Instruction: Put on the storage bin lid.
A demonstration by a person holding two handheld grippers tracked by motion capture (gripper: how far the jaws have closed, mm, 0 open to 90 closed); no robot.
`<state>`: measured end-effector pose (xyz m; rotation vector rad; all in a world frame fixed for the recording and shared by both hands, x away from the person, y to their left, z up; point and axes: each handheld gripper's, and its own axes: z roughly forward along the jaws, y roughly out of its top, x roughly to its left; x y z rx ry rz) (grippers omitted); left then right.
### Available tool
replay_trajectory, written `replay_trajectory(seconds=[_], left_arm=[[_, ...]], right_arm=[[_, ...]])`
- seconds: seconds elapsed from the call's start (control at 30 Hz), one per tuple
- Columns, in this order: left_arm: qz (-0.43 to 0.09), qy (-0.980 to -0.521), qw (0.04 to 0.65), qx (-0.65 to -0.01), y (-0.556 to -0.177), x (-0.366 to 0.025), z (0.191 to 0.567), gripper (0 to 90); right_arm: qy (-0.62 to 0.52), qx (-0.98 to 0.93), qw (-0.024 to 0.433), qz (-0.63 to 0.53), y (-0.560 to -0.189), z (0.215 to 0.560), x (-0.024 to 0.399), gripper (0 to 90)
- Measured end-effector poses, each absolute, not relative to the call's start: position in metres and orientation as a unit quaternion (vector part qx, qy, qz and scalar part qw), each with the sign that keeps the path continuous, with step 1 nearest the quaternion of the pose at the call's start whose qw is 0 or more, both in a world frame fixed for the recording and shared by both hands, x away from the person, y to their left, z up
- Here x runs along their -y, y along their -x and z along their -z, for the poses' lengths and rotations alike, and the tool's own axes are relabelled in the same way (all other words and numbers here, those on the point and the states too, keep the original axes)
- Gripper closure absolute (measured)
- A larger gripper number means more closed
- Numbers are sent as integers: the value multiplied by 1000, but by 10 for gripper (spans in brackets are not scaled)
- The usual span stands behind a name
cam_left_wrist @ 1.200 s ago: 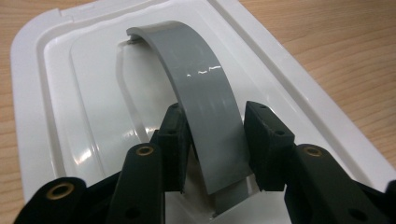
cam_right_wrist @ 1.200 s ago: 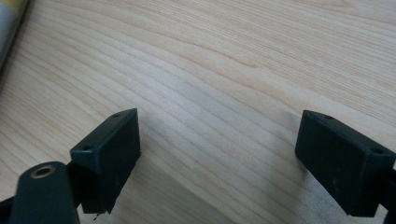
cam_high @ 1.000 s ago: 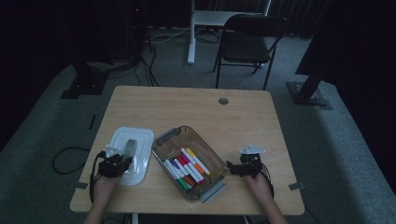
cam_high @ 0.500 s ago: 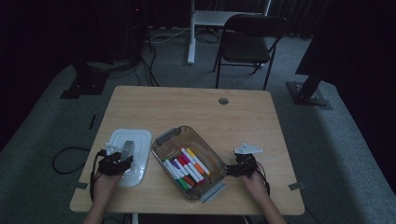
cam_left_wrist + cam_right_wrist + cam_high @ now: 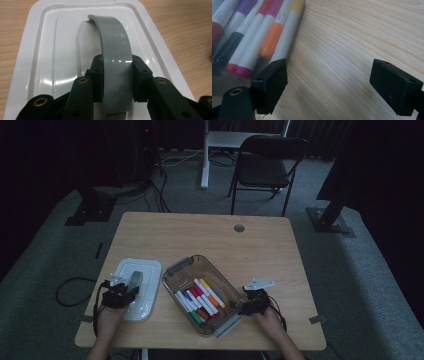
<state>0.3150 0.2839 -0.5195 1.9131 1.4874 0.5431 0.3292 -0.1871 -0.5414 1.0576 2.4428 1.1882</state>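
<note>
Grey handle (image 5: 116,62) of the white lid (image 5: 37,62) — lower end cut off by the bottom edge of the left gripper view, flanks covered by the left tongs' (image 5: 117,77) pads. Markers (image 5: 259,32) in the right gripper view run off the top and left edges; lower ends blurred behind the clear box wall (image 5: 227,82). High view dim — marker caps too small to tell apart.
</note>
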Motion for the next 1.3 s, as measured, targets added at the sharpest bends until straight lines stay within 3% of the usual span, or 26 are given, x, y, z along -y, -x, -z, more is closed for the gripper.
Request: replay_trajectory(seconds=[0.4, 0.73, 1.3], left_arm=[[-205, -719, 345, -567, -302, -300, 500, 688], [-204, -726, 363, -548, -281, -311, 467, 688], [-211, -744, 411, -482, -253, -292, 400, 688]], right_arm=[[-319, -840, 75, -432, -322, 542, 183, 145], [-264, -855, 51, -443, -309, 542, 155, 129], [-242, -871, 89, -419, -309, 544, 104, 127]])
